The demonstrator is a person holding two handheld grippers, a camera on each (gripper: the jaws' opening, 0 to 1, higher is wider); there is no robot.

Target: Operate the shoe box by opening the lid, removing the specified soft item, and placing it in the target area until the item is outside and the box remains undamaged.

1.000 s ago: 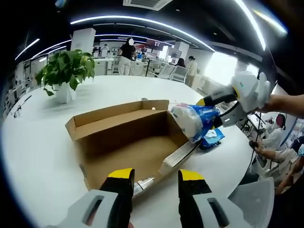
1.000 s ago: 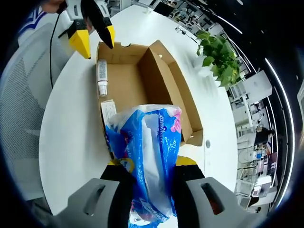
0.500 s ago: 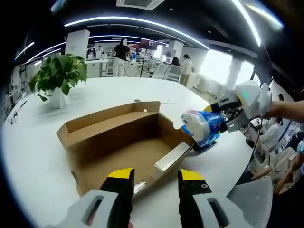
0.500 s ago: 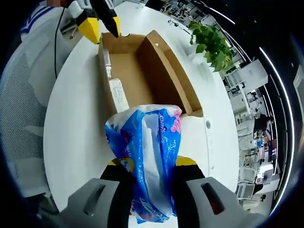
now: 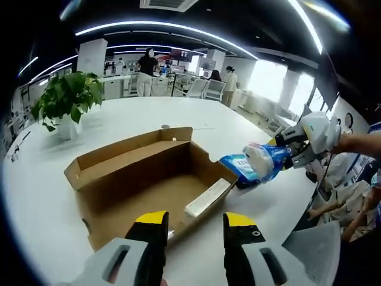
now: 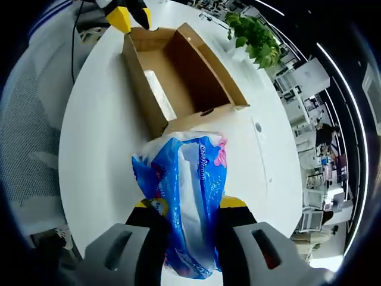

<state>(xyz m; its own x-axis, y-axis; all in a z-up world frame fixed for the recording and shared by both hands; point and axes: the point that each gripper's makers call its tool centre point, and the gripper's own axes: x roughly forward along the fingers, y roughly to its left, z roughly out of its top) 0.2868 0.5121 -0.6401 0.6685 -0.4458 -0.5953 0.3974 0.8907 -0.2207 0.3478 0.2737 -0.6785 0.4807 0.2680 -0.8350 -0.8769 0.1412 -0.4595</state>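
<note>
The open cardboard shoe box (image 5: 137, 179) (image 6: 178, 83) rests on the round white table (image 5: 238, 143), and a long white carton (image 5: 205, 198) (image 6: 159, 94) lies inside along one wall. A soft blue and white tissue pack (image 6: 187, 202) (image 5: 262, 162) hangs above the table beyond the box's end, with my right gripper (image 6: 187, 208) (image 5: 284, 156) shut on it. My left gripper (image 5: 195, 221) (image 6: 128, 13) stands open with nothing between its jaws, just outside the box's near wall.
A second blue pack (image 5: 238, 170) lies flat on the table under the held one. A potted green plant (image 5: 62, 98) (image 6: 256, 36) stands near the table's far side. A grey mesh chair (image 6: 27, 131) sits by the table's edge. People and desks fill the room behind.
My right gripper has carried the tissue pack out of the box and farther past its end, over the table. The left gripper has stayed open near the box wall.
</note>
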